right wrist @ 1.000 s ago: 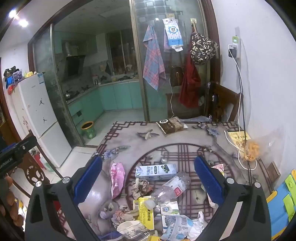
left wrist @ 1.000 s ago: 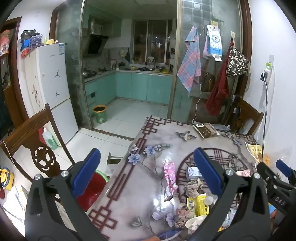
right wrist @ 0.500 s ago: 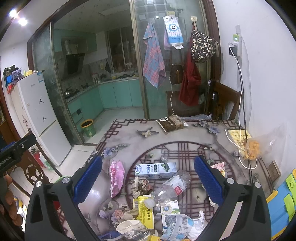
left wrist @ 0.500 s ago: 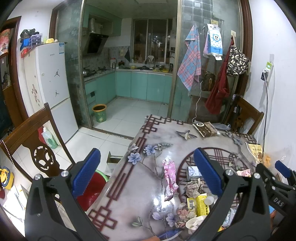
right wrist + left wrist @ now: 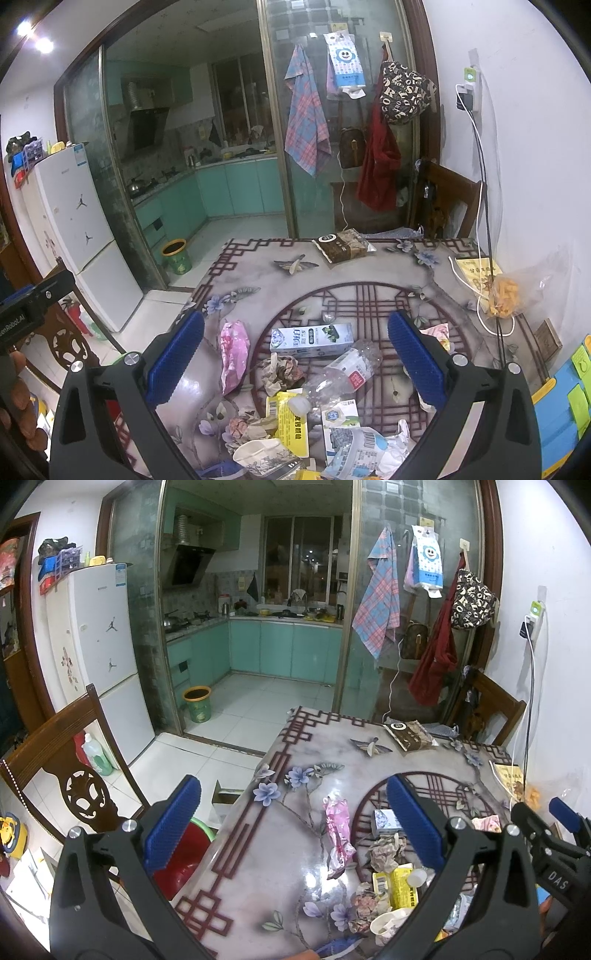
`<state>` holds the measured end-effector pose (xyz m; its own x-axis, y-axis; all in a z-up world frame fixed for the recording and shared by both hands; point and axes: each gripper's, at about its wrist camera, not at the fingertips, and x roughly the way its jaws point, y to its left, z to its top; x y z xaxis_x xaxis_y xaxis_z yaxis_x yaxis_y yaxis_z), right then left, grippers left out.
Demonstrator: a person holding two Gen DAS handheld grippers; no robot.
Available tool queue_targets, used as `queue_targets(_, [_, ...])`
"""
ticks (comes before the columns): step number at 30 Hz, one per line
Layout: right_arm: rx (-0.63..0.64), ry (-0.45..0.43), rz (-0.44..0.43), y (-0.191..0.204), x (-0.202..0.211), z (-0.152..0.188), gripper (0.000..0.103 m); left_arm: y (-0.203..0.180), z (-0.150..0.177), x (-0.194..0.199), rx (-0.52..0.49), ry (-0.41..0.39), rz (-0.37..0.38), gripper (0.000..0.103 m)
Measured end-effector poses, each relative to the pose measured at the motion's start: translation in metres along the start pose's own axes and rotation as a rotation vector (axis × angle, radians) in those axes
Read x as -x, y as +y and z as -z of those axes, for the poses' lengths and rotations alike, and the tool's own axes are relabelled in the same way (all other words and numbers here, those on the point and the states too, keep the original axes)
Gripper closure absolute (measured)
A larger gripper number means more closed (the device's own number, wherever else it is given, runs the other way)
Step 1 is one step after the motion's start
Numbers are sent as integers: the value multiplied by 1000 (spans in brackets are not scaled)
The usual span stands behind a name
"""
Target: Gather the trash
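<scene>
Right wrist view shows trash heaped on the near part of the table (image 5: 369, 266): a clear crushed bottle (image 5: 343, 373) lies across the pile just below a long carton (image 5: 312, 335), with a pink wrapper (image 5: 232, 350) to their left and a crumpled paper wad (image 5: 282, 371) between. Both the right gripper (image 5: 295, 365) and left gripper (image 5: 293, 825) are spread wide, empty, above the table. Compared with a second ago, nothing has shifted in the pile, and both views sit almost unchanged.

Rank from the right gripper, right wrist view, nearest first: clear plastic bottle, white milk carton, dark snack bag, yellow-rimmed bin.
1. Clear plastic bottle, between the fingers.
2. White milk carton, just beyond.
3. Dark snack bag, table's far edge.
4. Yellow-rimmed bin, kitchen floor, left.
</scene>
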<state>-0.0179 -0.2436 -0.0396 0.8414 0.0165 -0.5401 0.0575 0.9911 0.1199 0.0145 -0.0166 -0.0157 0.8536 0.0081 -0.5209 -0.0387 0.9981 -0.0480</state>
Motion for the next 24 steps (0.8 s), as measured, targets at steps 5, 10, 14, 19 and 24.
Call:
queue_targets(5, [-2, 2, 0, 0, 0, 0, 7, 0, 1, 0, 3, -1, 0, 4])
queue_targets(10, [-1, 2, -1, 0, -1, 0, 7, 1, 2, -2, 6, 0, -1, 4])
queue_targets(14, [-2, 2, -1, 0, -1, 0, 7, 1, 2, -2, 6, 0, -1, 4])
queue_targets(19, [-2, 4, 0, 0, -1, 0, 7, 1, 2, -2, 7, 0, -1, 4])
queue_targets(24, [-3, 4, -1, -1, -1, 0, 7, 2, 3, -2, 6, 1, 1, 4])
